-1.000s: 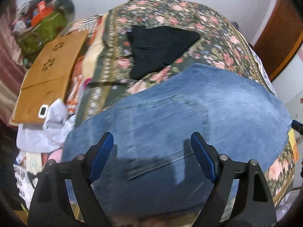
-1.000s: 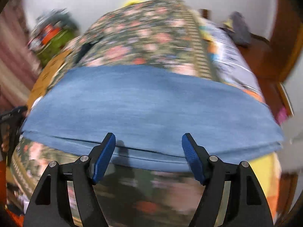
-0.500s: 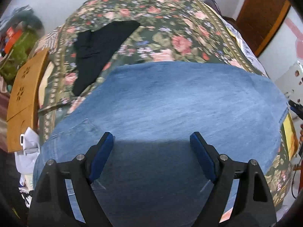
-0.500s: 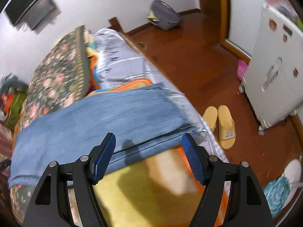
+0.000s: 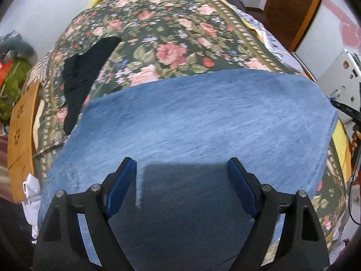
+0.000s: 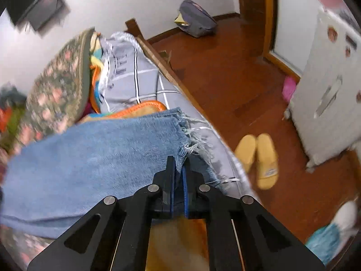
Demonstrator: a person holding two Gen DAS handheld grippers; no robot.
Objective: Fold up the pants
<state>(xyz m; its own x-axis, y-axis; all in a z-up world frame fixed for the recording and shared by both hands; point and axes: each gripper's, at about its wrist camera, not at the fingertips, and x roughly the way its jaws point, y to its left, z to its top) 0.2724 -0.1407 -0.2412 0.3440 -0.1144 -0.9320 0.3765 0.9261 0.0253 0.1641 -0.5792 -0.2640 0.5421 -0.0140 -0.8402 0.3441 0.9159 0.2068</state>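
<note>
Floral bedspread (image 5: 171,52) | jeans (image 5: 203,122) beneath spread left tongs (image 5: 181,180) | right tongs (image 6: 178,176) clamp frayed hem (image 6: 191,142)

Blue pants (image 5: 203,122), seemingly rose-patterned bedspread (image 5: 171,33)

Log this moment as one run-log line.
left gripper: open, over jeans | right gripper: shut on frayed hem | jeans flat on bed

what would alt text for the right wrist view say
The right gripper is shut on the frayed hem of the blue jeans, which lie across a bed. Beyond the bed's edge, a pair of yellow slippers sits on the wooden floor.
</note>
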